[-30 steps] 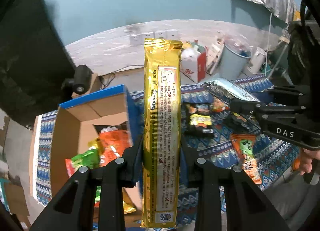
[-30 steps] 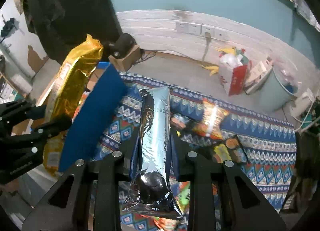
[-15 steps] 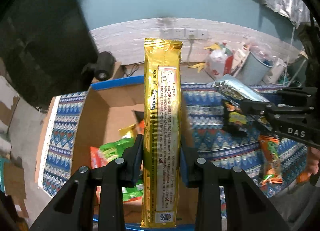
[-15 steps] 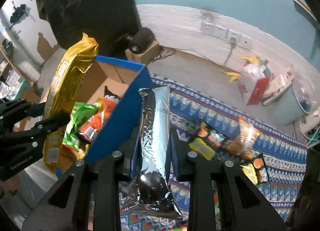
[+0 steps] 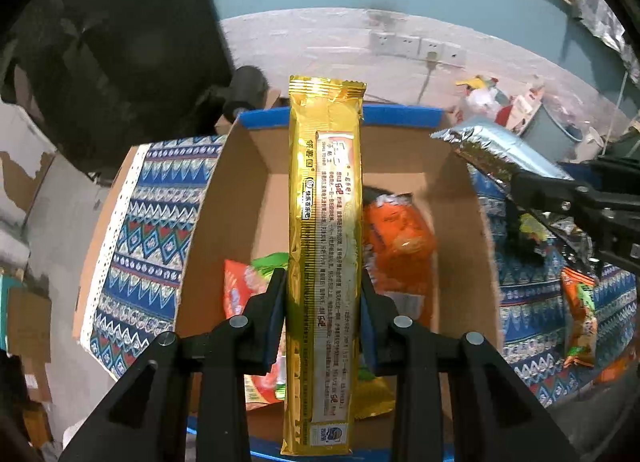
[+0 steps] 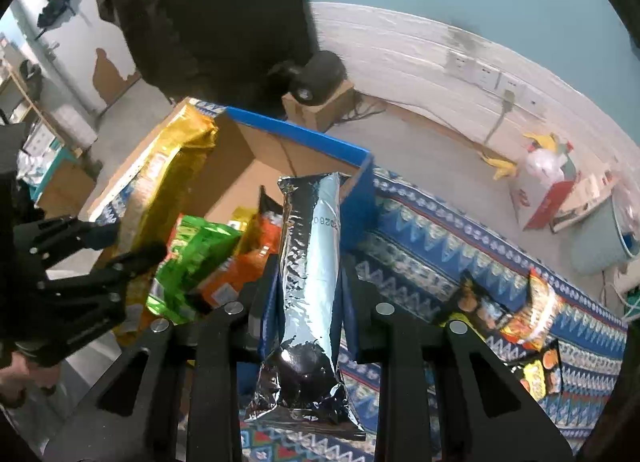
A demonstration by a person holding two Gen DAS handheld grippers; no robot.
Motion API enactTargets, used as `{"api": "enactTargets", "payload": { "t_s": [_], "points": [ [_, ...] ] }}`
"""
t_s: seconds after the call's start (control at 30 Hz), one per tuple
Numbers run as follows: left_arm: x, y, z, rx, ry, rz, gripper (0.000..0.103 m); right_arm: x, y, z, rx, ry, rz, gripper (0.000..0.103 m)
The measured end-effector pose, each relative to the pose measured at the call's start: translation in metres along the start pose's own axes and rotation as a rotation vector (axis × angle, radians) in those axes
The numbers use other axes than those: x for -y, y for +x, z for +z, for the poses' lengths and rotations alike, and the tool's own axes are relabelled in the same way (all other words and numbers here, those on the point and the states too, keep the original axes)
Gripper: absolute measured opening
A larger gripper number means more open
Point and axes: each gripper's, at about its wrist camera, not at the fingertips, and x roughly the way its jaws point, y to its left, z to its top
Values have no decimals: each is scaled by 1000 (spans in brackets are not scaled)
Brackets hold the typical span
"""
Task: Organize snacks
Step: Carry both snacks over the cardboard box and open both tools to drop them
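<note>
While we hold our left gripper (image 5: 322, 302) pointing steeply down, its jaws are pressed on the sides of a long gold snack packet (image 5: 325, 246), near the lower half of the packet, so most of the length stands out in front of the fingers. The long axis of this packet runs along the fingers, away from us, and it hangs directly over the open cardboard box (image 5: 256, 189) with the blue rim. Inside the box we see an orange bag (image 5: 400, 242) and a green bag (image 6: 192, 258) already lying there.

Our right gripper (image 6: 308, 294) pinches a silver foil packet (image 6: 310, 262) in the same manner, long axis along the fingers. This packet is above the near right corner of the box, partly still over the patterned cloth (image 6: 432, 254). We judge the left hand is nearer to the drop place, because the box floor is straight under its packet; the right one must go more to the left. Farther on the cloth, several other snacks (image 6: 532, 314) still wait outside the box.
</note>
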Motion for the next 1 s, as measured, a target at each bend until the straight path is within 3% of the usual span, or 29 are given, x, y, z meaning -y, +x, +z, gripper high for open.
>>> {"api": "enactTargets", "payload": {
  "t_s": [0.37,0.43,0.57,0.7,0.77,0.83,0.9,1.0],
  "points": [
    [-31,7,-7,-27,-52,53,35,-44,27,15,-34,-59,37,26],
    [-36,4,-9,-20,-59,61,46,-48,34,17,-44,-58,49,26],
    [-44,-1,-11,-8,-69,77,51,-59,49,22,-73,-65,67,26],
    [-48,-3,-11,-4,-74,93,69,-64,60,23,-97,-61,84,26],
    [-47,-6,-11,-1,-65,100,69,-67,65,23,-109,-73,80,26],
    [-45,-8,-10,3,-52,108,73,-68,66,23,-110,-77,74,29],
    [-41,-10,-9,8,-40,114,75,-67,63,23,-103,-67,80,42],
    [-36,-12,-8,10,-28,114,75,-63,56,23,-85,-56,71,52]
  ]
}}
